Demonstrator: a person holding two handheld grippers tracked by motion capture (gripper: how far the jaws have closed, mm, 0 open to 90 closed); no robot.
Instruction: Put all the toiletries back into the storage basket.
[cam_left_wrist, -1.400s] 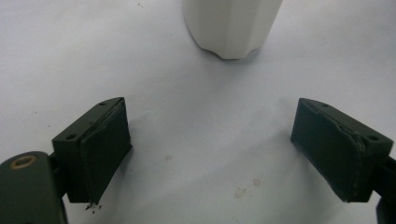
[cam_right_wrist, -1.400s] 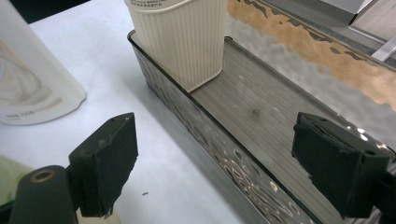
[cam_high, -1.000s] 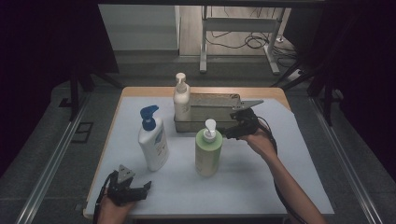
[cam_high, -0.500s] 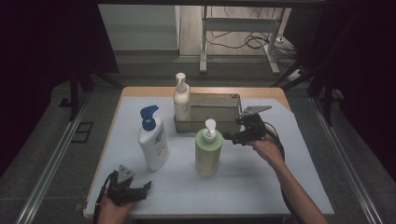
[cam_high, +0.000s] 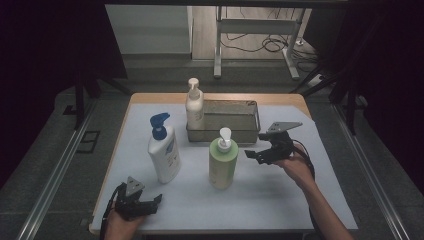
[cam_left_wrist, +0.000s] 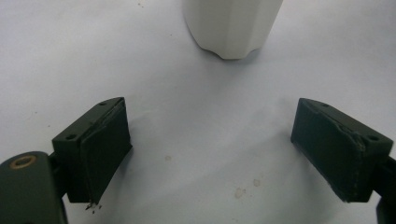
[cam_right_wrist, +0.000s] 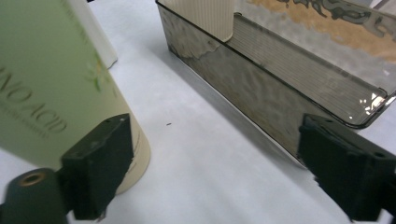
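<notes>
The green bottle (cam_right_wrist: 56, 93) carries pale lettering that reads, cut off at the edge, "NO ACID".

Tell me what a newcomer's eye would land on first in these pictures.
Three pump bottles stand out on the white table: a green bottle in the middle, a white bottle with a blue pump to its left, and a cream bottle standing in the left end of the metal tray behind. The right gripper, open, hangs beside the green bottle; the left gripper, open, sits near the front edge.

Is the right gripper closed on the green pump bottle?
No, the right gripper is open beside the green pump bottle, gripping nothing.
</notes>
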